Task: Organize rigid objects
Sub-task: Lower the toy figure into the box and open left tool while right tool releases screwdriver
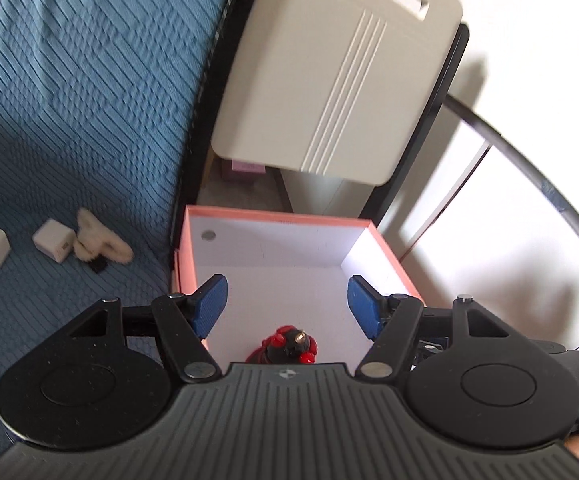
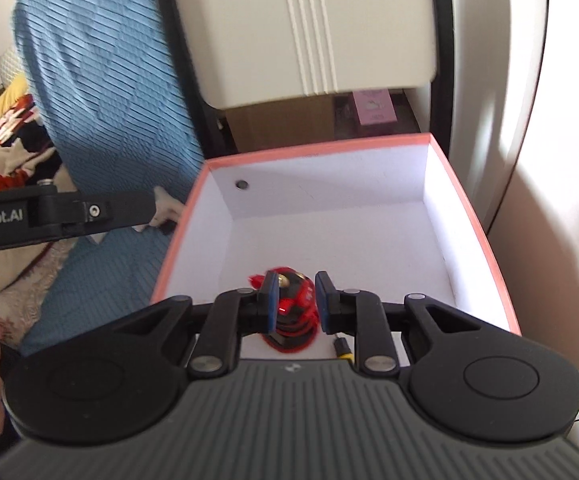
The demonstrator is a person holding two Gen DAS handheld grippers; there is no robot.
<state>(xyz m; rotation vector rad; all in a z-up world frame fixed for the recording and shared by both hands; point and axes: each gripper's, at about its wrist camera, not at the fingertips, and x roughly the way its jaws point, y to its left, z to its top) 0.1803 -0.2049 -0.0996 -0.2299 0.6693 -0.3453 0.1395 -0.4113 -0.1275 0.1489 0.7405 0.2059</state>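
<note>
We see a red-and-black tripod head (image 2: 291,308) with a brass screw on top, inside the pink-rimmed box (image 2: 473,216) near its front wall. Our right gripper (image 2: 296,300) stands narrowly parted around it; whether its pads touch, we cannot tell. Our left gripper (image 1: 287,306) hangs spread above the box, holding nothing.

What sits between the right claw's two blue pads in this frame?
In the right wrist view, the red and black tripod sits between the right claw pads, inside the pink-rimmed box. Motion blur hides whether the pads touch it.
</note>
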